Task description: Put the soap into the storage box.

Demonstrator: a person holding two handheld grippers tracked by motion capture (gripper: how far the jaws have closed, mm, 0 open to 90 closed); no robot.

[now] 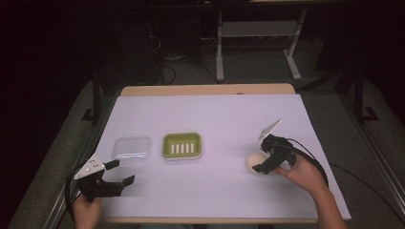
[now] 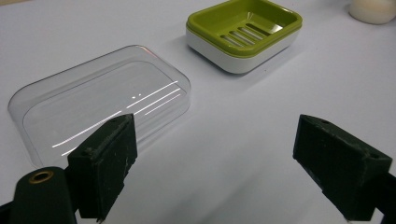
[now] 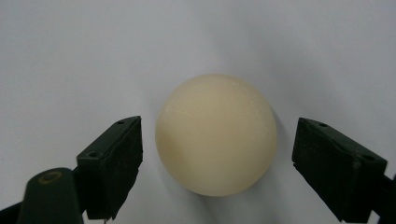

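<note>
A round cream soap lies on the white sheet at the right. My right gripper is open, its jaws standing either side of the soap with a gap on each side. A green soap dish with a slotted tray sits mid-table. To its left lies a clear plastic lid. My left gripper hovers open near the front left, just short of the lid, holding nothing. The soap peeks in at the far corner of the left gripper view.
The white sheet covers a wooden table whose far edge shows bare. A desk frame and cables stand on the floor beyond. Open sheet lies between the dish and the soap.
</note>
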